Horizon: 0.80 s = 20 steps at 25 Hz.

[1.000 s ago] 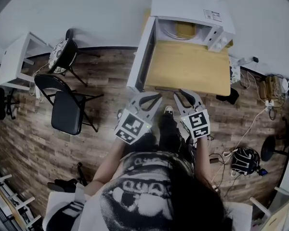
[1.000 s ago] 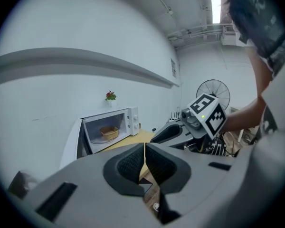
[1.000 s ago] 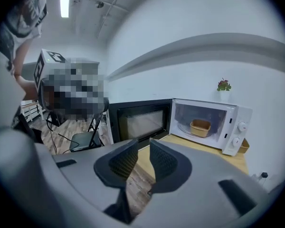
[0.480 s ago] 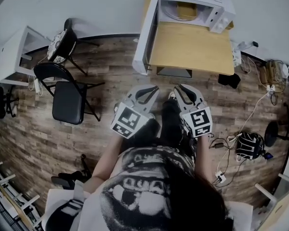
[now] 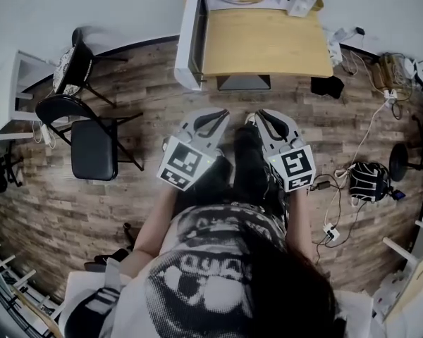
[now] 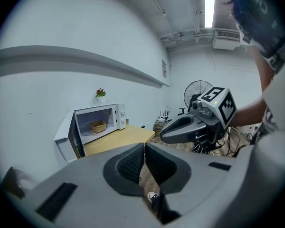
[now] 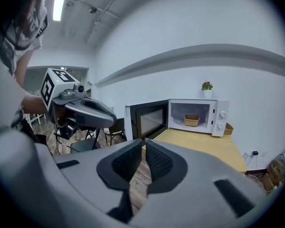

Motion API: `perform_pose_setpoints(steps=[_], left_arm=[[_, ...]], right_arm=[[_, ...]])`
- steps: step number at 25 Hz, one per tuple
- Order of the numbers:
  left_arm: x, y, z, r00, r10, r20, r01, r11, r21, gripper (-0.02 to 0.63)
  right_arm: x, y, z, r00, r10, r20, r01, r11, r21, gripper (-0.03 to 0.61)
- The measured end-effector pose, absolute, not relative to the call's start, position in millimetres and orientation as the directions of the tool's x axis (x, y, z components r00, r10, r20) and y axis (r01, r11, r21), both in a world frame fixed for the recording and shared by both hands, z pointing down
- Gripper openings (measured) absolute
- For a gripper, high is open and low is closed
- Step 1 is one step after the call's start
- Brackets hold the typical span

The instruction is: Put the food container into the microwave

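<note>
I see my left gripper (image 5: 215,118) and my right gripper (image 5: 266,118) side by side, low in front of the person's body and over the wood floor (image 5: 134,83). They are near each other but do not touch.

In the left gripper view, the left gripper (image 6: 144,146) has its two jaws shut tight. The dark pads meet at the tips, and nothing is between them. In the right gripper view, the right gripper (image 7: 143,144) is the same: the jaws are pressed together at the tips and it holds nothing.

The food container (image 7: 191,119) is a small brown tub. It sits inside the microwave (image 7: 199,115), on the round plate in there. Neither gripper touches it; both are well apart from it. From the left gripper view I see the tub (image 6: 98,126) in the same spot.

The microwave is white and stands at the back of the wooden bench (image 5: 268,41), by the wall. Its door (image 7: 149,120) is swung wide open, out past the edge of the bench. The bench top in front of it is bare wood. A little plant (image 7: 207,86) stands on top of the microwave.

A black chair (image 5: 92,146) stands on the floor, off to the left of the left gripper.
</note>
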<state>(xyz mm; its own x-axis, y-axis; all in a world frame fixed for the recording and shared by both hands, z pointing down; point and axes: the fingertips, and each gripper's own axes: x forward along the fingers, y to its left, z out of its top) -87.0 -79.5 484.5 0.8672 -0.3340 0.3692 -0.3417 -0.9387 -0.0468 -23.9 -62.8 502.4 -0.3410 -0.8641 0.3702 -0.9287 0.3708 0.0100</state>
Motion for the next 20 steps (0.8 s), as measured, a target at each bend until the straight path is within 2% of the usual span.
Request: perform_pose_setpoints(steps=[4,20], left_arm=[[-76.8,-70.5,485.0,0.881,-0.298,0.368,-0.304,-0.952,-0.042,0.008],[-69.0,-46.9,478.8,0.905,-0.231,0.359,-0.222,-0.973,-0.067,0.008]], right_arm=[[-16.4,-54.8,503.8,-0.316,-0.872,0.375,-0.940,0.342,0.002,0.006],[2.3,-43.1,497.3,-0.307,-0.887,0.346,-0.950,0.308,-0.053,0.003]])
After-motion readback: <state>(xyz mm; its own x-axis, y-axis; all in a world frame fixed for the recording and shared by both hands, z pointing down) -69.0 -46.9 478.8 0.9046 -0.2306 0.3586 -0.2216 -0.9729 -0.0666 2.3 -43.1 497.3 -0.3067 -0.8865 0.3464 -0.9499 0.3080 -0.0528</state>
